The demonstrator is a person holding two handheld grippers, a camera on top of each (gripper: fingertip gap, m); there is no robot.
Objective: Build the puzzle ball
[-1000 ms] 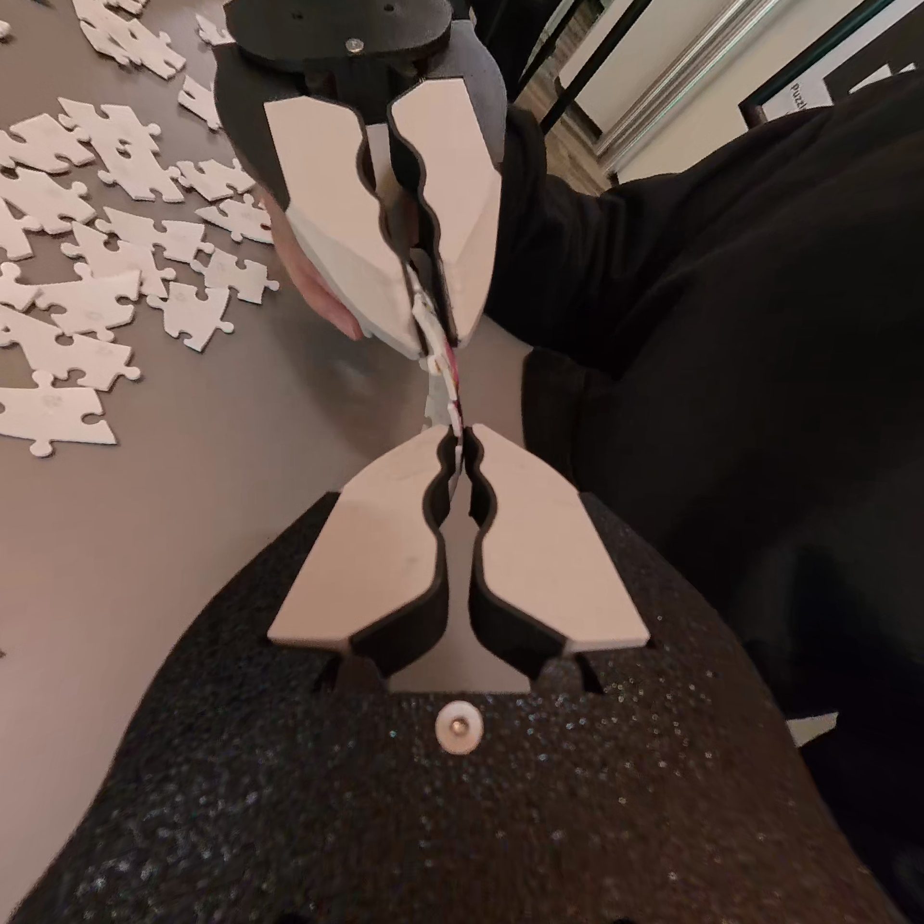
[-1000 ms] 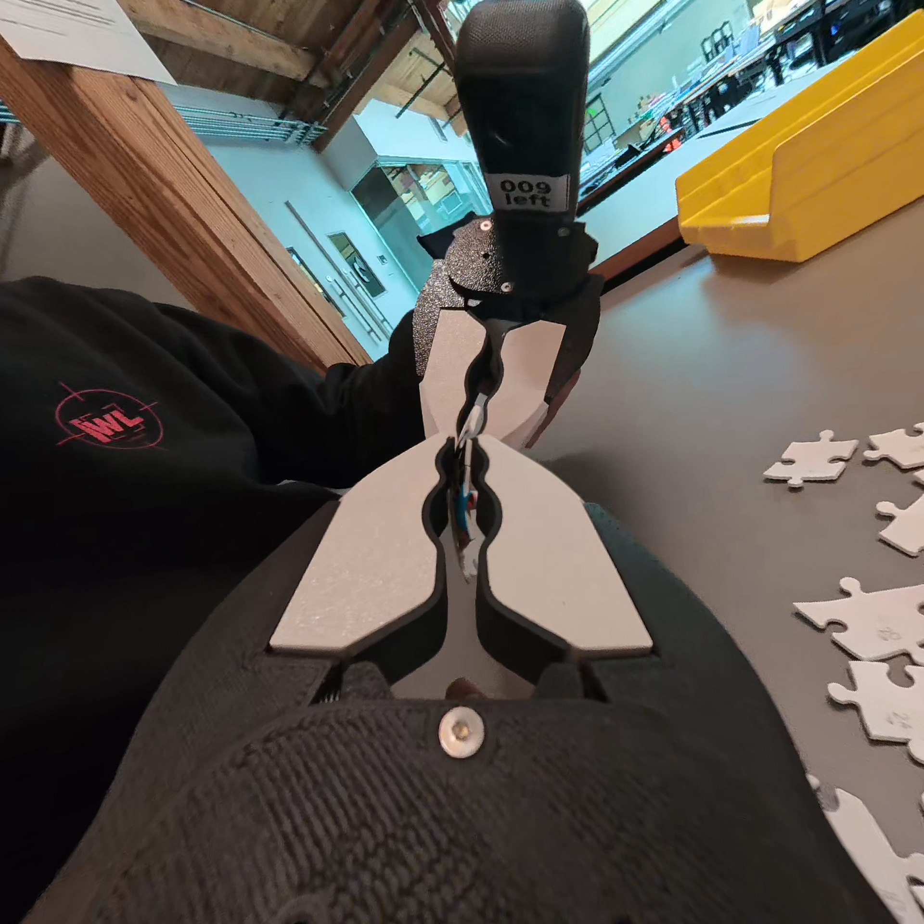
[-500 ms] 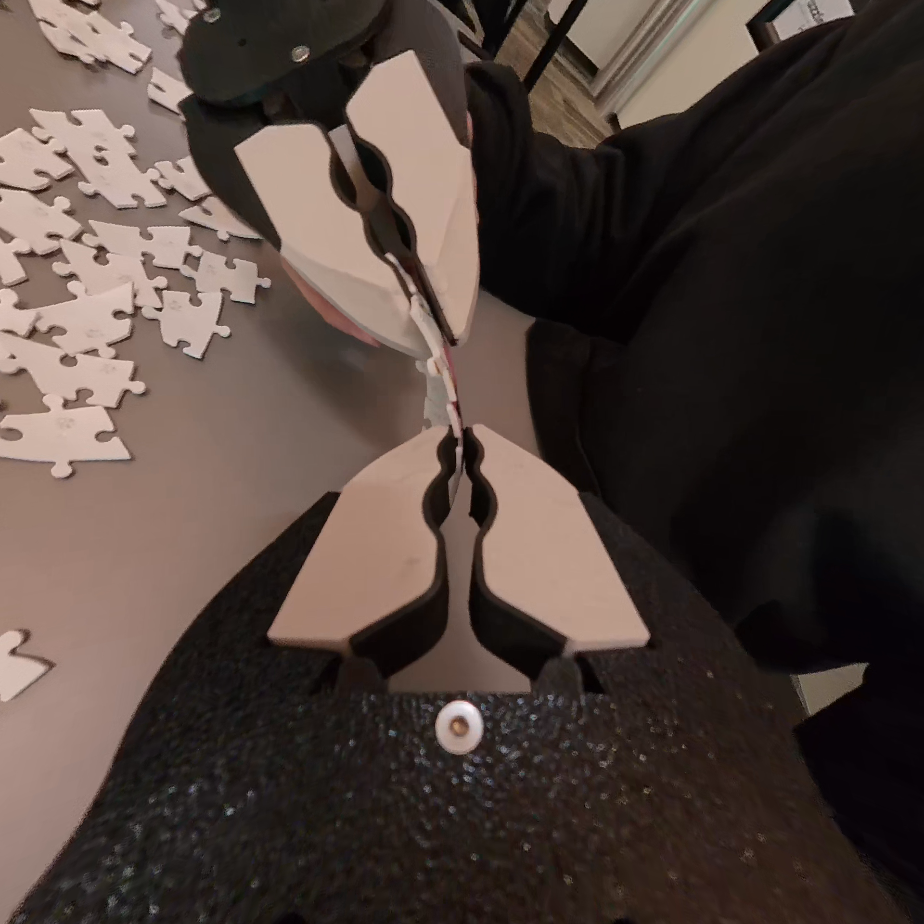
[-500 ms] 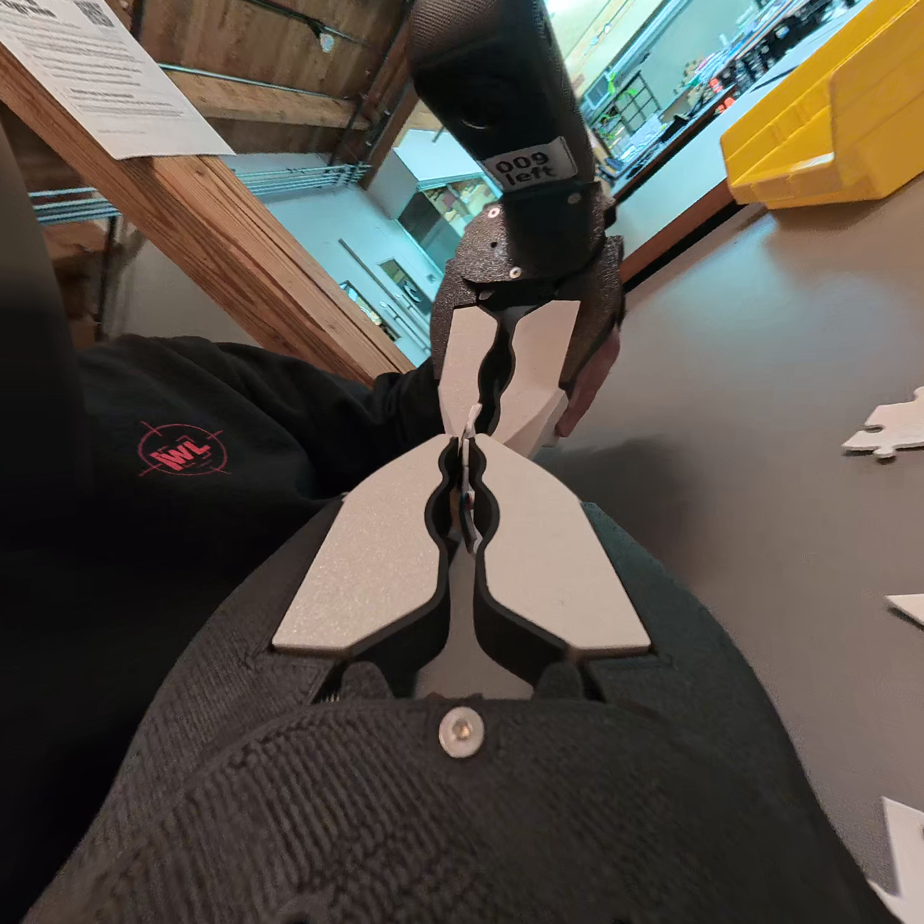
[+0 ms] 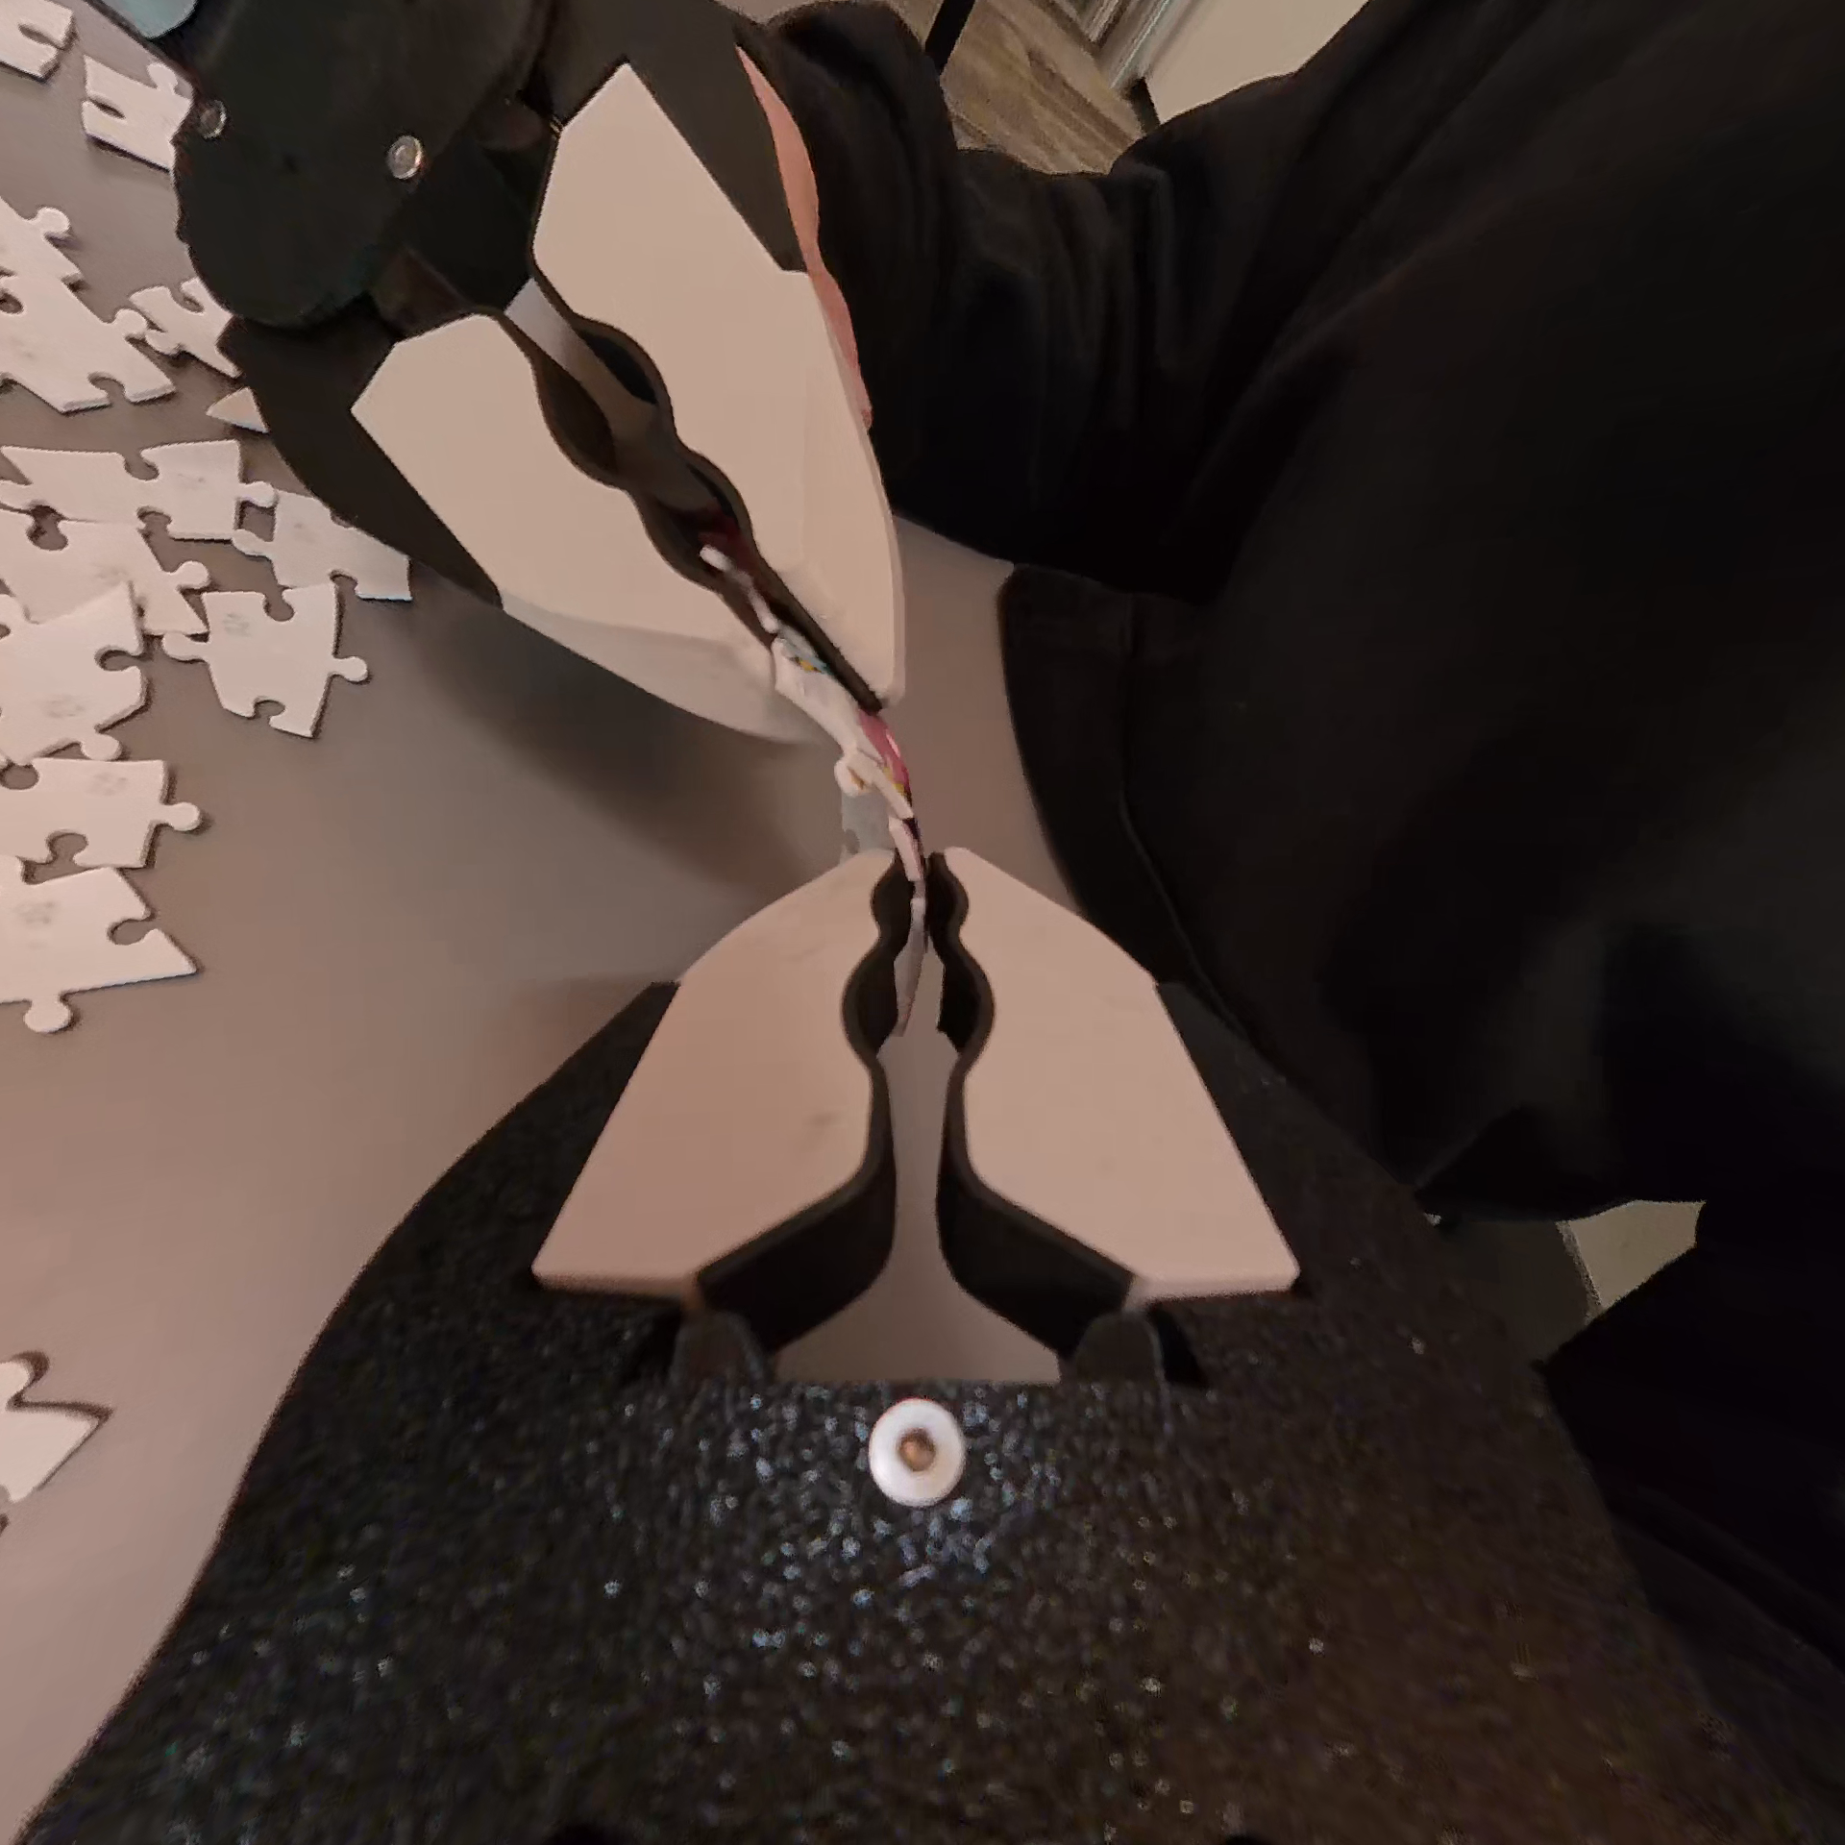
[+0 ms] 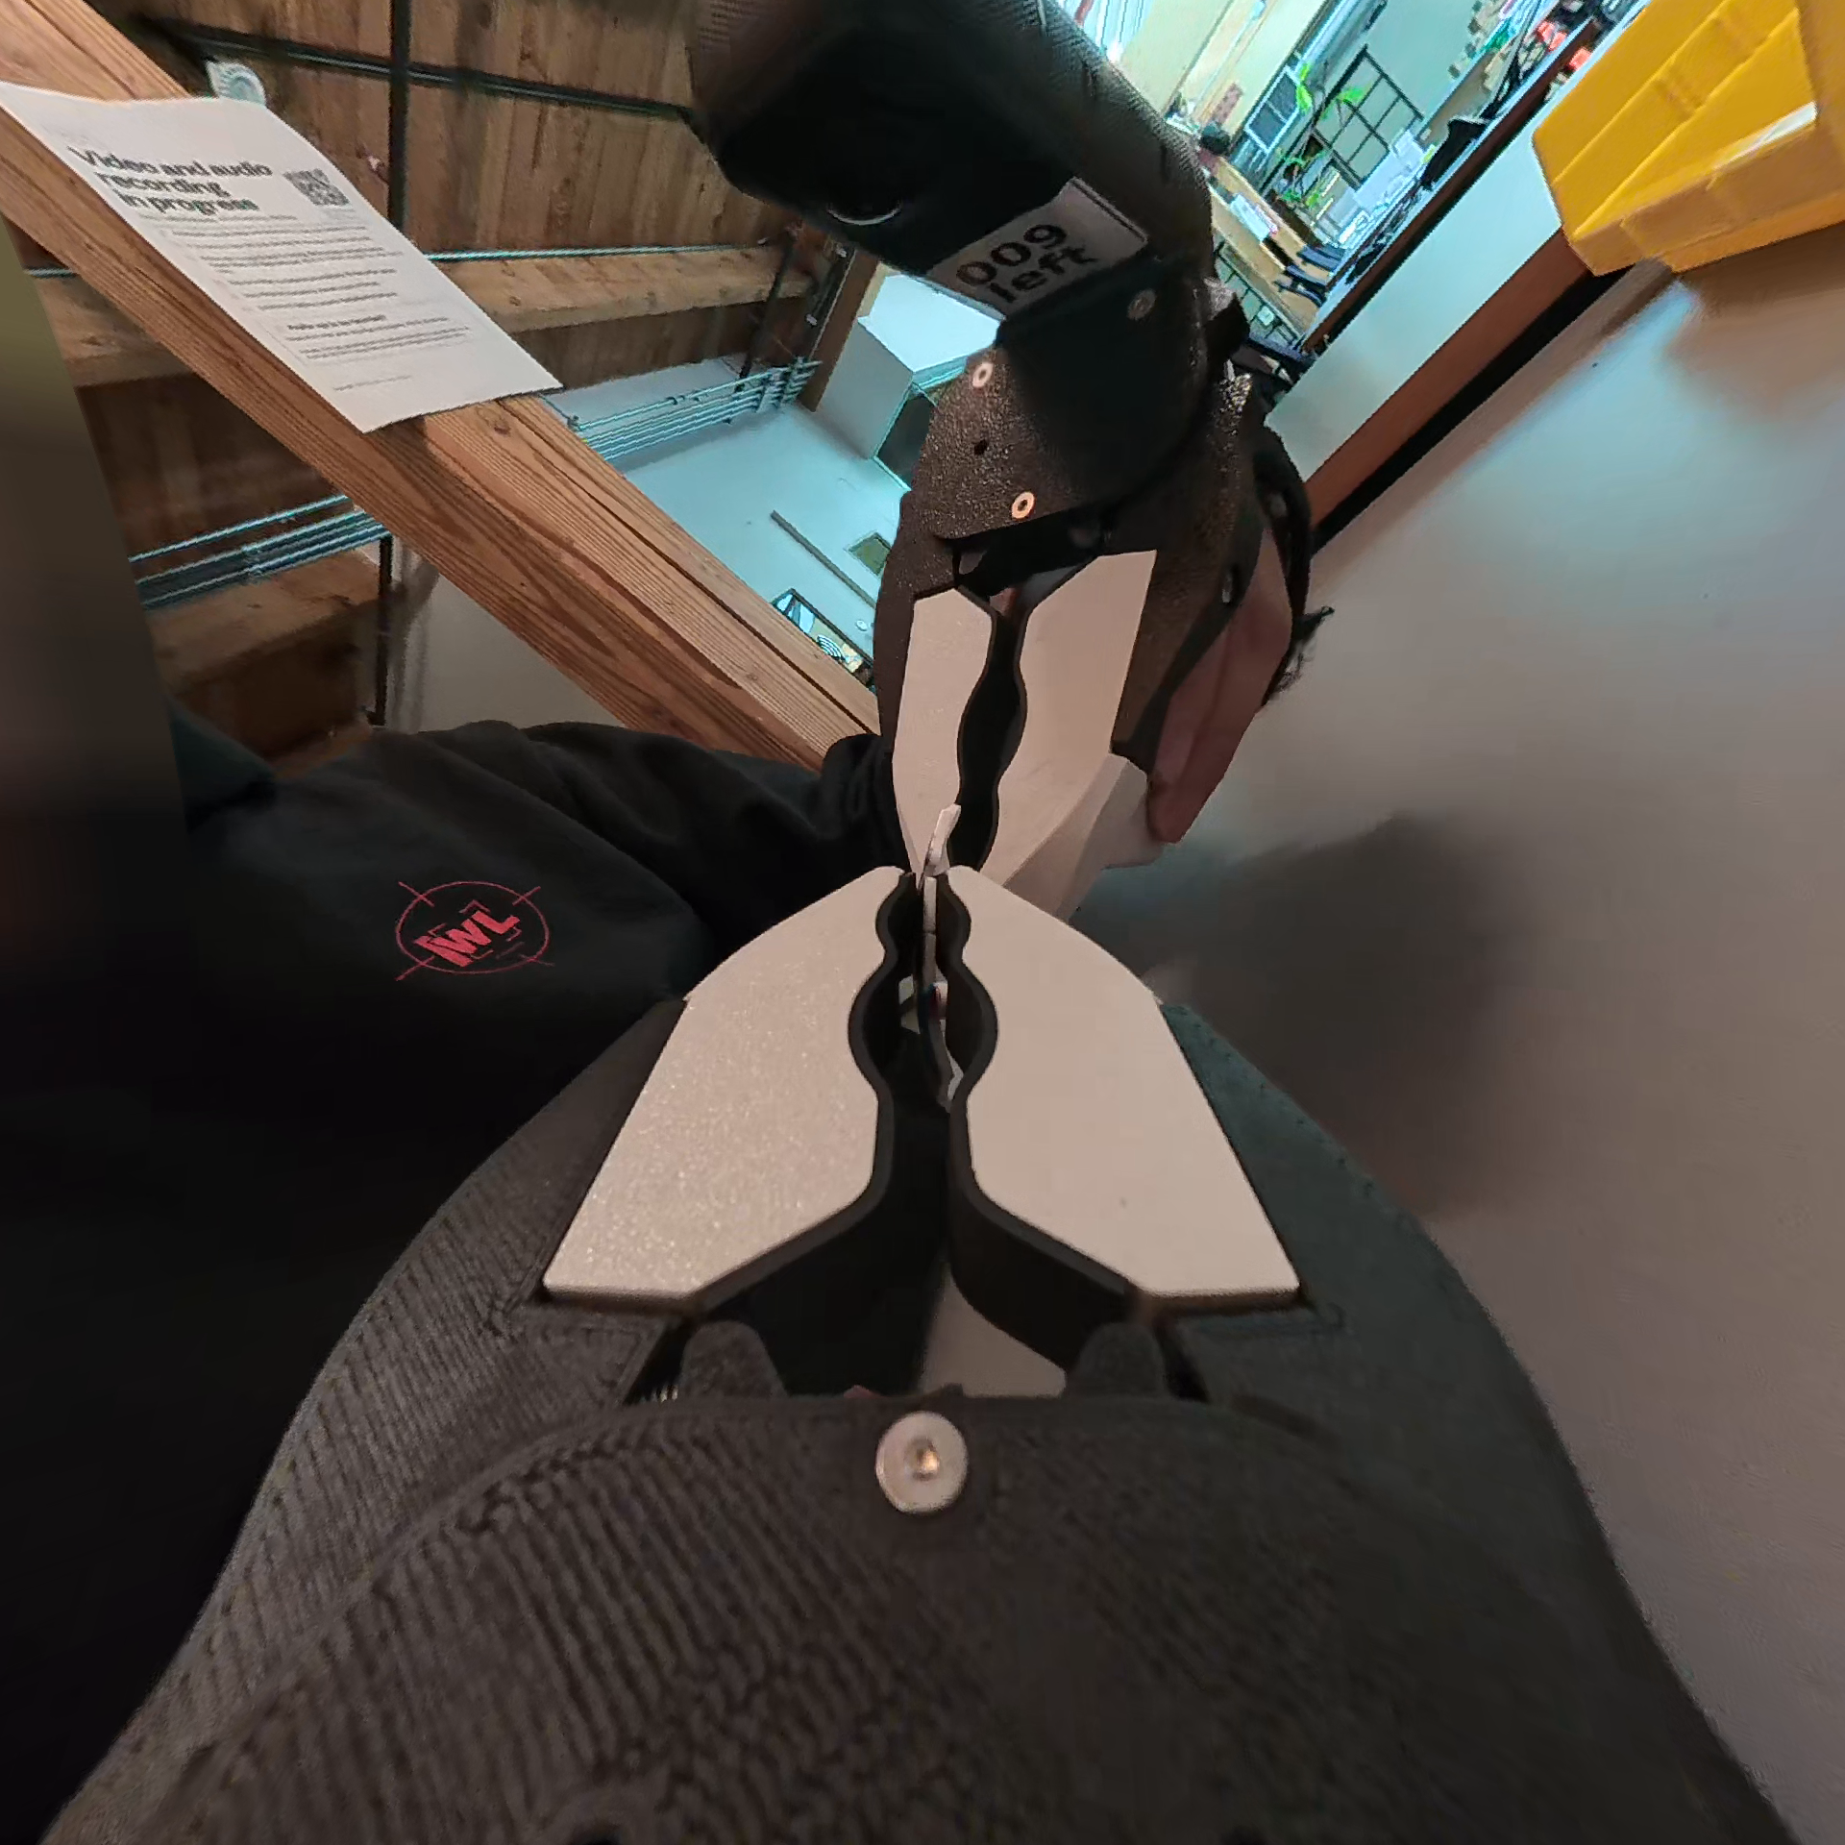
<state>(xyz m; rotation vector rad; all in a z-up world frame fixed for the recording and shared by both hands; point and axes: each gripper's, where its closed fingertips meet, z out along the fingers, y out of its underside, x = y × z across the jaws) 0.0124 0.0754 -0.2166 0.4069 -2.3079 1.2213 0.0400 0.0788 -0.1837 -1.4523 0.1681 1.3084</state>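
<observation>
1. the worktop (image 5: 419,998) is a grey surface. loose puzzle pieces (image 5: 110,679) lie white side up along its left side in the left wrist view, well apart from both tools. a yellow bin (image 6: 1697,150) stands at the far edge in the right wrist view.
2. the person's black sleeve (image 5: 1398,499) fills the right of the left wrist view, just behind the work.
3. the right tool (image 5: 809,659) now points in from the upper left at a clear slant. half a second ago it stood closer to in line with the left tool. its fingers are closed onto one end of the held pieces.
4. the left tool (image 5: 914,869) is likewise clamped, gripping the opposite end. in the right wrist view the left tool (image 6: 943,849) meets the right tool (image 6: 928,884) nearly tip to tip.
5. the held pieces (image 5: 879,769) span the short gap between the two tools, above the worktop. a pink and blue printed face shows on one side. whether the tab is fully seated cannot be told.
6. judgement: the change of angle suggests the two pieces are being bent against each other to lock the joint or set the curve. the ball is at an early stage, as most pieces are unjoined.
</observation>
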